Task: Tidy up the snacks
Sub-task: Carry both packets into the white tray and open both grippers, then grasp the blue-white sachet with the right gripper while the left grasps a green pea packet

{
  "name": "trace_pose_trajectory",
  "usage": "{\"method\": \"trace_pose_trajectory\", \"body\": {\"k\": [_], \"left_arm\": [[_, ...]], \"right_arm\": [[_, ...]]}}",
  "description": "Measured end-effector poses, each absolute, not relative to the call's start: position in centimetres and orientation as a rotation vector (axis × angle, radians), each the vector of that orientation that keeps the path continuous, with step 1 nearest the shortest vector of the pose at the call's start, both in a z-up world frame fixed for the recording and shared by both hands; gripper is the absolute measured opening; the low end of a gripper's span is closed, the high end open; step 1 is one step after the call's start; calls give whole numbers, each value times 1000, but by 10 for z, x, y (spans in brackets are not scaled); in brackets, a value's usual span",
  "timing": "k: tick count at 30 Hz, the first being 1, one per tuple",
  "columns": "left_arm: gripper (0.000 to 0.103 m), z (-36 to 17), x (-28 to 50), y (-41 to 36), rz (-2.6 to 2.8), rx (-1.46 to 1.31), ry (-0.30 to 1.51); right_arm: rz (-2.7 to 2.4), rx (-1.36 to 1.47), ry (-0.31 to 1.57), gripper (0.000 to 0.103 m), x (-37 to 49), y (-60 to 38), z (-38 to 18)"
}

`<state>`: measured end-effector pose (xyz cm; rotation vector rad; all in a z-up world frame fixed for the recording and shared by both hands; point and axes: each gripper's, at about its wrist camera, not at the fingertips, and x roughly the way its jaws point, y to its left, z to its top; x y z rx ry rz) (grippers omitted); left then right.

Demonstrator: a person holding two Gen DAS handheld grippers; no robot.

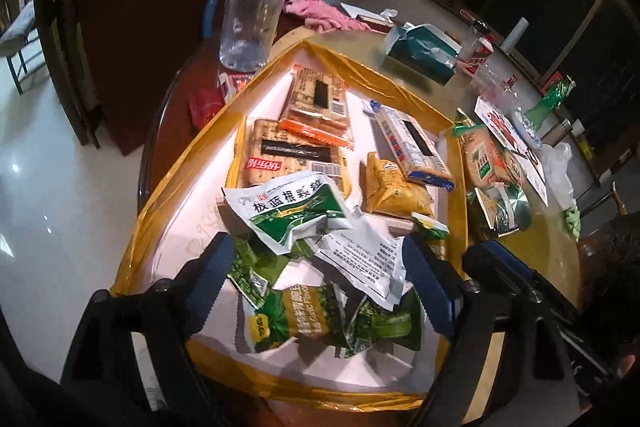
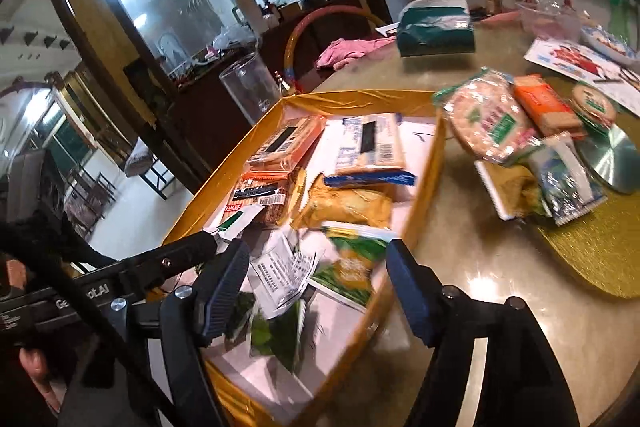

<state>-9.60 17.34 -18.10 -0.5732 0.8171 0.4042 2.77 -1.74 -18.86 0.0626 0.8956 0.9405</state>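
Observation:
A white box with yellow-taped rim [image 1: 188, 163] [image 2: 360, 97] holds cracker packs [image 1: 292, 155], a yellow snack bag [image 1: 394, 193] [image 2: 348, 205], a white-green sachet [image 1: 296, 215] and green packets [image 1: 316, 319]. My left gripper [image 1: 320, 287] is open above the near green packets, holding nothing. My right gripper [image 2: 320, 287] is open over the box's near right rim, empty. More snacks lie outside the box on the table: a round rice-cracker pack [image 2: 486, 123] [image 1: 486, 159], an orange cracker pack [image 2: 546, 105] and a blue-white packet [image 2: 568, 183].
A tall clear glass [image 1: 252, 19] [image 2: 250, 87] stands behind the box. A green tissue box [image 1: 424, 51] [image 2: 436, 29], a pink cloth [image 1: 324, 13], a CD [image 2: 612, 159], a gold placemat [image 2: 592, 247], bottles and papers lie on the table [image 2: 500, 287].

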Motion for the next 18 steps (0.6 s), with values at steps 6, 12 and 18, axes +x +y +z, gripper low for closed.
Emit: {"method": "trace_pose_trajectory", "body": {"k": [6, 12, 18], "left_arm": [[86, -154, -94, 144, 366, -546, 777], [86, -138, -81, 101, 277, -504, 757], [86, -142, -45, 58, 170, -442, 818]], "right_arm": [[902, 116, 895, 71, 41, -55, -183], [819, 227, 920, 71, 68, -118, -187], [626, 250, 964, 71, 131, -177, -197]]}}
